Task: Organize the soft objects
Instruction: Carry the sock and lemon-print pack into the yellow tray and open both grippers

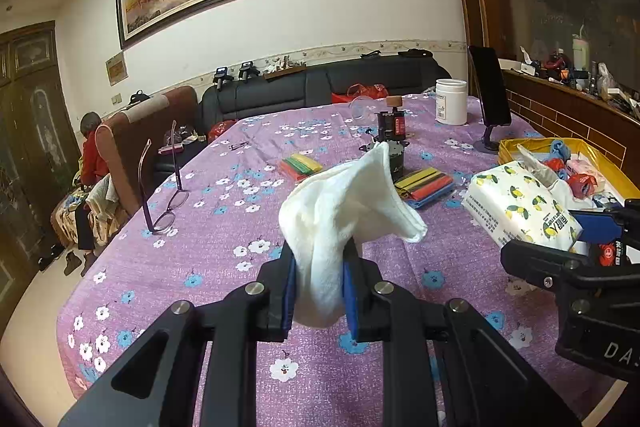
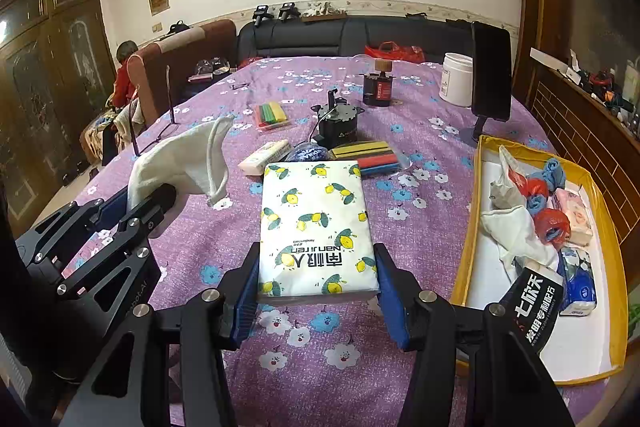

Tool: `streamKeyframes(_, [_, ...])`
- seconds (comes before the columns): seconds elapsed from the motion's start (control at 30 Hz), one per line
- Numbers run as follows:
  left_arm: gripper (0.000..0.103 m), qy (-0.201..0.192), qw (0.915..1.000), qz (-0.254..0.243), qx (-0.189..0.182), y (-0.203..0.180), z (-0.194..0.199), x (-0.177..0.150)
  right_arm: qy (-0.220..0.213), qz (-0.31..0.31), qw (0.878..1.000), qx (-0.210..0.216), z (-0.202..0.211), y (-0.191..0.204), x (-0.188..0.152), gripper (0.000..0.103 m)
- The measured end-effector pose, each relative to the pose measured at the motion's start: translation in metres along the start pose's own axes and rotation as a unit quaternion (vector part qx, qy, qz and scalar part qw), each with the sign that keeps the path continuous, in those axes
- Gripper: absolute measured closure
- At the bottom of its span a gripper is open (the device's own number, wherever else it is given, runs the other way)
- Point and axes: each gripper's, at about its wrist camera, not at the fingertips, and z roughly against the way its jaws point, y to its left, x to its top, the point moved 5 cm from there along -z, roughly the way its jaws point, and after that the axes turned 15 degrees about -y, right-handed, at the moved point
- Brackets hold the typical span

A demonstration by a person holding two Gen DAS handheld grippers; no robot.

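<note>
My left gripper (image 1: 319, 281) is shut on a white cloth (image 1: 344, 211) and holds it above the purple flowered tablecloth (image 1: 224, 227); the cloth also shows in the right wrist view (image 2: 180, 167). My right gripper (image 2: 318, 291) is shut on a lemon-print tissue pack (image 2: 316, 223), its jaws pressing both sides of the pack's near end. The pack also shows in the left wrist view (image 1: 520, 207). A yellow-rimmed tray (image 2: 476, 187) at the right holds white cloth, blue and red soft items and small tissue packs.
On the table stand a black device (image 2: 338, 125), a dark bottle (image 2: 380, 85), a white jar (image 2: 456, 79), a phone on a stand (image 2: 490, 71), coloured strip packs (image 2: 272, 115), a small white pack (image 2: 264, 157) and glasses (image 1: 170, 203). Sofas stand behind the table.
</note>
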Motion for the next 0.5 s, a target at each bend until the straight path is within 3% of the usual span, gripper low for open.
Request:
streamKeyframes(0.27, [0.084,0.007,0.9991,0.008,-0.041,-0.025,0.007,0.011,-0.011,-0.036,0.999,-0.015,0.017,-0.035,0.002,0.046])
streamKeyframes(0.5, [0.084,0.024,0.9917,0.015,-0.126,-0.085,0.01,0.034,-0.037,-0.088,0.994,-0.055,0.046,-0.1,0.006,0.046])
